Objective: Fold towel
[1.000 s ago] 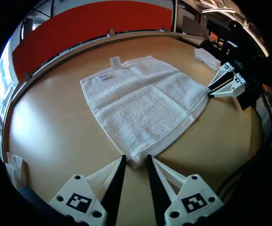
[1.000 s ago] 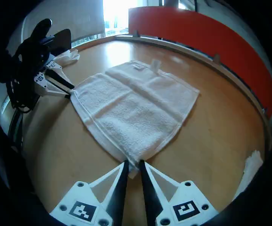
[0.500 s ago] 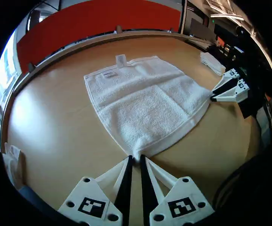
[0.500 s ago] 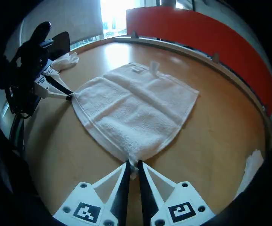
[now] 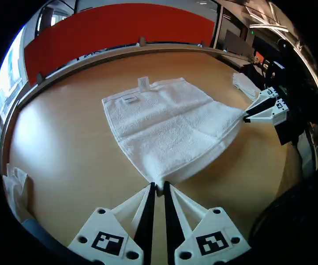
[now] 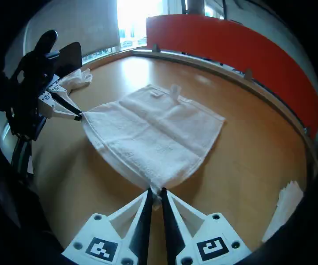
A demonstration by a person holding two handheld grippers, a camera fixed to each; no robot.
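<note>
So the towel [image 5: 172,123] is lying on the bench [image 5: 61,145], a fair way out from the red screen [image 5: 114,31]. Its tagged edge is on the screen side and the opposite edge faces away from it. Each tool has one of the two corners farthest from the screen. The left tool [image 5: 158,187] is clamped on one and the right tool [image 6: 155,192] is pinched tight on the other, with cloth squeezed between both fingers each time. That far-from-screen edge looks raised a bit off the wood, since there's a shadow under it, and it runs fairly taut between the two.

If I were doing this fold, I'd carry both corners up and over toward the screen together, same height and same pace, so the edge doesn't sag in the middle. Land them right on the two screen-side corners, by the little tag [image 5: 144,83], and only let go once the edges line up. Tug too hard and I reckon the whole towel just slides away from the screen instead of folding.

Both tools are held low, pointing in at the towel from its corners, fingers tipped slightly down at the bench, well apart from each other.
</note>
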